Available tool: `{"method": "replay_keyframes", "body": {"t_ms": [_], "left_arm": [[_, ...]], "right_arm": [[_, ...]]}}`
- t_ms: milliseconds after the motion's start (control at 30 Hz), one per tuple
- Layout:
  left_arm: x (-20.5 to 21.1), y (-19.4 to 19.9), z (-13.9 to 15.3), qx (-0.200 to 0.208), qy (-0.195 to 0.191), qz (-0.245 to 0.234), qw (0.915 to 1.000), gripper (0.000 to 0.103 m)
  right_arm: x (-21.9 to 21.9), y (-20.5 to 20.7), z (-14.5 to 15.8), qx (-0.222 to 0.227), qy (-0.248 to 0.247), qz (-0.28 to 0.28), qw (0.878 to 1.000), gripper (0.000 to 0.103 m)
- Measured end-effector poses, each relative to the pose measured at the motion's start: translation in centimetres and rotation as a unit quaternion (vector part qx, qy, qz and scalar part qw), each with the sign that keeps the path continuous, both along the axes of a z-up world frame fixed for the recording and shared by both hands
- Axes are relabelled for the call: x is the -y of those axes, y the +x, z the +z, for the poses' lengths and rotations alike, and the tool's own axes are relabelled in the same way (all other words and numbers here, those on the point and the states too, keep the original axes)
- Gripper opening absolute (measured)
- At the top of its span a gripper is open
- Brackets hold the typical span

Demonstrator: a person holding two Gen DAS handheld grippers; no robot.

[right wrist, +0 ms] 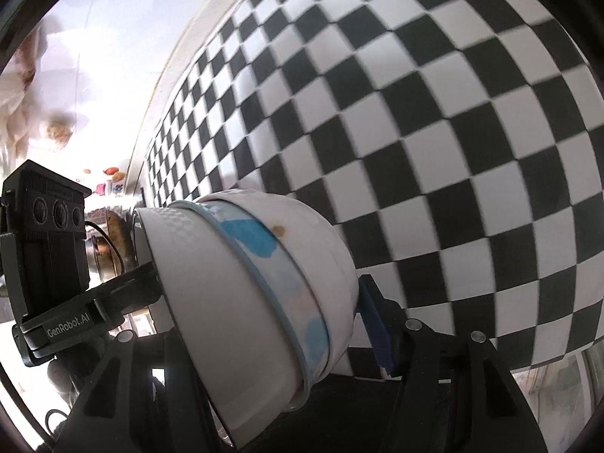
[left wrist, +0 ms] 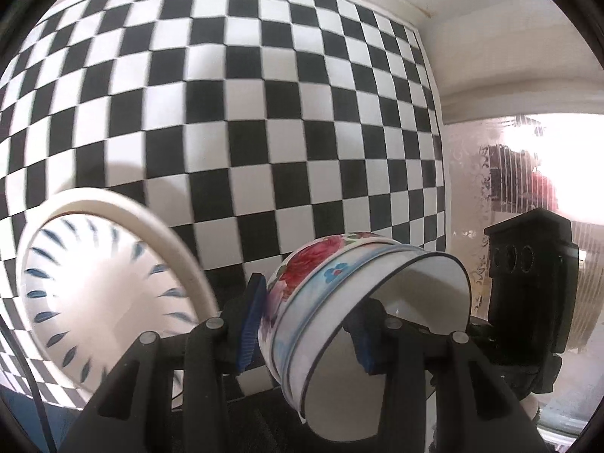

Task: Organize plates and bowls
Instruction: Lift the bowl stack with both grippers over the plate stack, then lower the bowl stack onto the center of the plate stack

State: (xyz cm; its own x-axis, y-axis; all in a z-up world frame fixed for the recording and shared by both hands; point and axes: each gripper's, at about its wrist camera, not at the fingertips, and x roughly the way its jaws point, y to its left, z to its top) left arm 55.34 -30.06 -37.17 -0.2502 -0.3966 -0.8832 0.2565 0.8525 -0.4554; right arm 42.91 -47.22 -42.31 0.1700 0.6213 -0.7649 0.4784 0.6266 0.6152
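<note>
In the left wrist view my left gripper point(left wrist: 307, 324) is shut on the wall of a white bowl with red and blue flowers point(left wrist: 321, 283), tilted on its side with its mouth to the right. A larger white bowl with blue dashes point(left wrist: 102, 294) stands on edge at the lower left. In the right wrist view my right gripper point(right wrist: 260, 302) is shut on a white bowl with blue patches point(right wrist: 264, 283), held on its side; one blue pad point(right wrist: 377, 332) presses its base. The other gripper's black body point(right wrist: 49, 245) shows at the left.
A black-and-white checkered surface point(left wrist: 264, 113) fills the background of both views point(right wrist: 415, 132). A bright window area point(left wrist: 528, 173) lies at the right of the left wrist view. Blurred kitchen items point(right wrist: 109, 226) sit at the left of the right wrist view.
</note>
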Motion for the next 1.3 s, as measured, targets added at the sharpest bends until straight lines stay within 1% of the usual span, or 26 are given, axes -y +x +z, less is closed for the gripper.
{"method": "replay_keyframes", "body": {"t_ms": [167, 367, 533, 733, 967, 1200, 1300], "left_arm": [[-3.6, 0.7, 1.2, 0.010, 0.006, 0.017, 0.9998, 0.037], [-8.6, 1.2, 1.3, 0.011, 0.016, 0.048, 0.9987, 0.037], [-12.4, 1.5, 0.2, 0.002, 0.030, 0.075, 0.9967, 0.037], [-15.8, 1.9, -1.4, -0.009, 0.041, 0.097, 0.9944, 0.037], [-18.1, 2.2, -2.6, -0.019, 0.047, 0.110, 0.9926, 0.037], [-19.0, 2.4, -3.6, -0.031, 0.049, 0.119, 0.9913, 0.037], [-19.1, 2.4, -3.6, -0.029, 0.049, 0.118, 0.9913, 0.037]], "right_arm": [[-3.6, 1.8, 1.0, 0.004, 0.006, 0.023, 1.000, 0.062], [-8.7, 4.1, 0.6, -0.002, 0.017, 0.053, 0.998, 0.062], [-13.0, 5.6, -0.3, -0.013, 0.020, 0.080, 0.996, 0.062], [-16.5, 6.6, -1.8, -0.026, 0.023, 0.105, 0.994, 0.062], [-18.5, 7.6, -3.1, -0.038, 0.021, 0.118, 0.992, 0.062], [-19.2, 8.2, -4.2, -0.047, 0.017, 0.119, 0.992, 0.061], [-19.4, 8.6, -4.2, -0.045, 0.013, 0.121, 0.992, 0.061]]}}
